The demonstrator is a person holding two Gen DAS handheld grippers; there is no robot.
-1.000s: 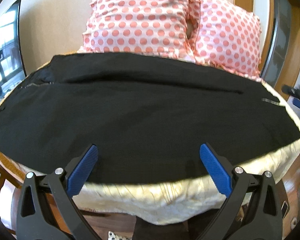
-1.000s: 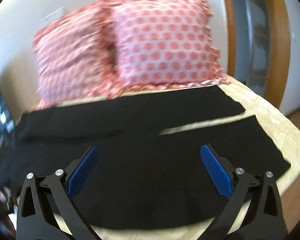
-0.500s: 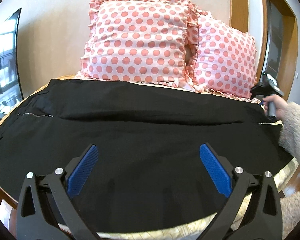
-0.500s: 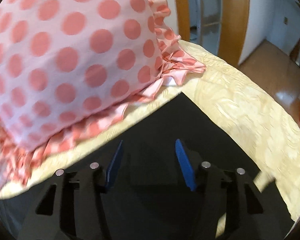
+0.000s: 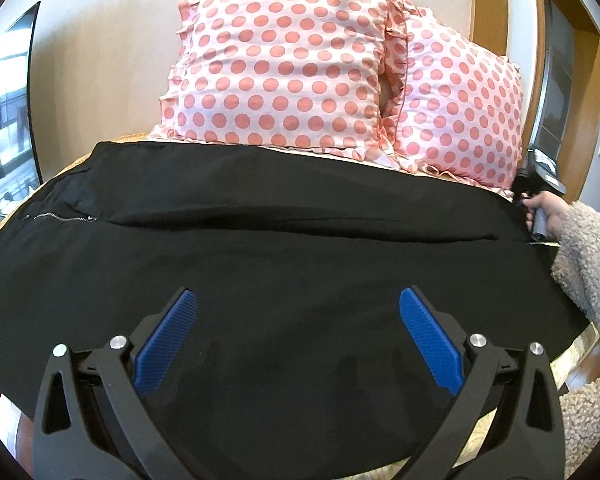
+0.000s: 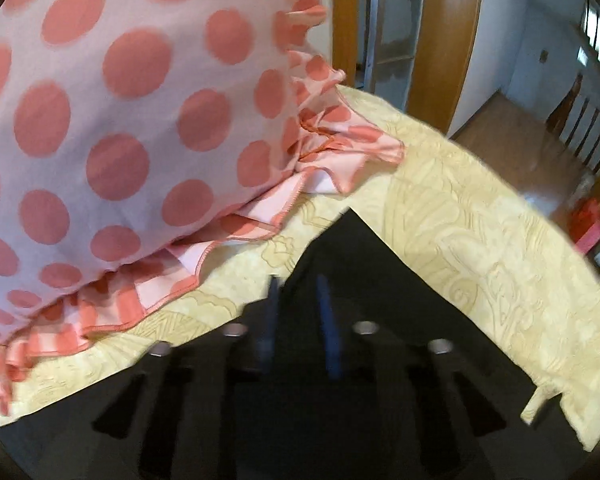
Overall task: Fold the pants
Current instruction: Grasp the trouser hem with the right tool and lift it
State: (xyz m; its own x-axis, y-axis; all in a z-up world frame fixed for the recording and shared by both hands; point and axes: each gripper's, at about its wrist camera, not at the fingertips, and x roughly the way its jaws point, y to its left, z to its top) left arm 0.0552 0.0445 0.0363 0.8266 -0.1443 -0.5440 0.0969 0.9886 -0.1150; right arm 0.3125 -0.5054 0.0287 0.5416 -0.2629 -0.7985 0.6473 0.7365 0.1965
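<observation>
Right wrist view is motion-blurred: your right gripper (image 6: 298, 312) reads as smeared dark shapes in the lower centre, its blue pads (image 6: 327, 328) drawn to a narrow gap over a corner of the black pants (image 6: 360, 272). Whether cloth sits between the pads you cannot tell from this view. The pillow (image 6: 112, 120) fills the upper left and runs off the frame; its frill lies on the yellow bedspread (image 6: 480, 240). A doorway and wooden floor show at upper right, soft and hard to make out.

Against the frame half a second back, the right jaws have gone from a moderate gap to nearly together, and the pants corner sits in much the same spot. The left view has shifted only slightly.

Left wrist view gives what the right cannot: the pants (image 5: 280, 260) spread flat across the whole bed, zipper (image 5: 60, 218) at the left edge, both legs running to the right. Two dotted pillows (image 5: 284, 68) stand behind them. Your left gripper (image 5: 298, 338) hovers over the near leg with jaws wide, pads (image 5: 166, 344) holding nothing. At the right edge your right hand (image 5: 548, 210) and fleece sleeve (image 5: 584, 264) appear, the gripper there small and partly cut off.
</observation>
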